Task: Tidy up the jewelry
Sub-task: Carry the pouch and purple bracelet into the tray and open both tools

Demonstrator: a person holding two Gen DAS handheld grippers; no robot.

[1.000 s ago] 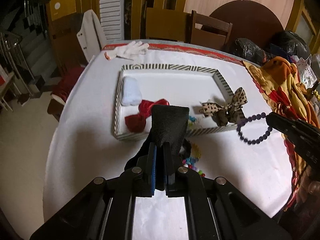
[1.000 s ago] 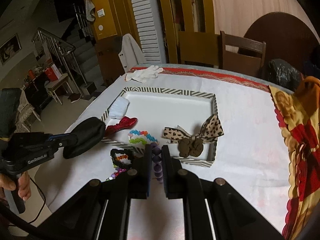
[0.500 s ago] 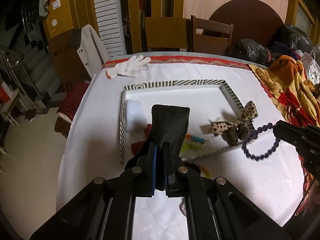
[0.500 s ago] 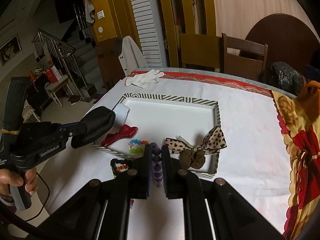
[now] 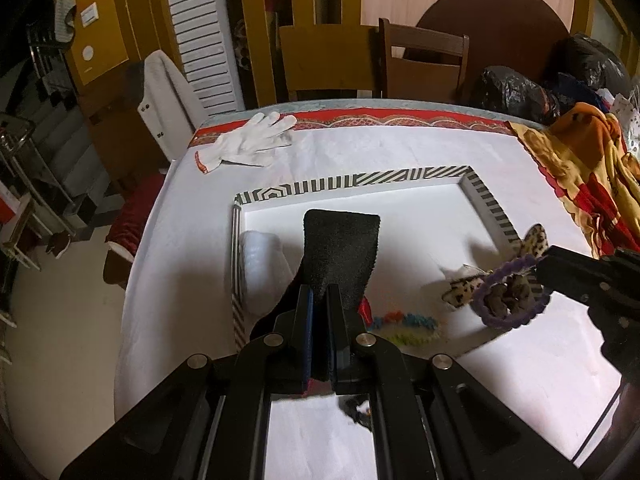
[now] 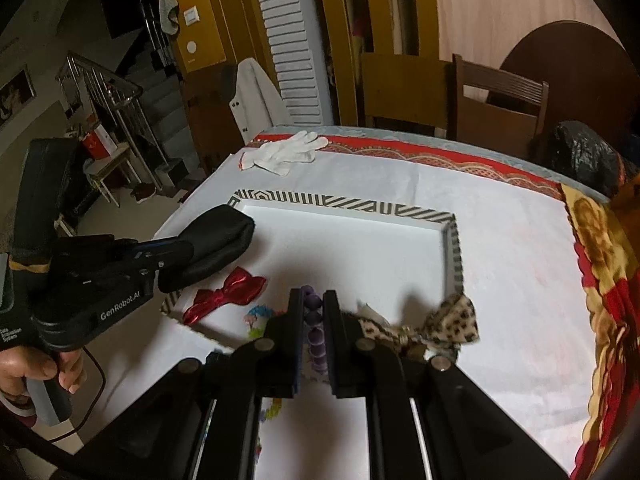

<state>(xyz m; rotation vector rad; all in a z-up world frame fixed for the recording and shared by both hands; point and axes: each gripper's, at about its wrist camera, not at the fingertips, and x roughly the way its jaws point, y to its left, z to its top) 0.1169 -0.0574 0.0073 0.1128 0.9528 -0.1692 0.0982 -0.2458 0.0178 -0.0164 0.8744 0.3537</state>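
My left gripper [image 5: 319, 300] is shut on a black fabric pouch [image 5: 340, 248] and holds it above the left part of the striped-rim white tray [image 5: 360, 184]; the pouch also shows in the right wrist view [image 6: 216, 240]. My right gripper [image 6: 312, 312] is shut on a purple bead bracelet [image 6: 313, 320], which hangs over the tray's near right part in the left wrist view [image 5: 508, 296]. In the tray lie a red bow [image 6: 228, 296], a leopard-print bow [image 6: 452, 324], a multicoloured bead bracelet [image 5: 404, 322] and a white fabric piece [image 5: 260, 264].
A white glove [image 5: 248, 140] lies at the table's far left corner. An orange and red cloth [image 5: 588, 184] covers the right edge. More beaded pieces [image 5: 360, 410] lie on the tablecloth in front of the tray. Chairs [image 6: 496, 108] stand behind the table.
Both grippers have moved forward over the tray. The pouch now hangs over the tray's left part and the purple bracelet over the leopard bow.
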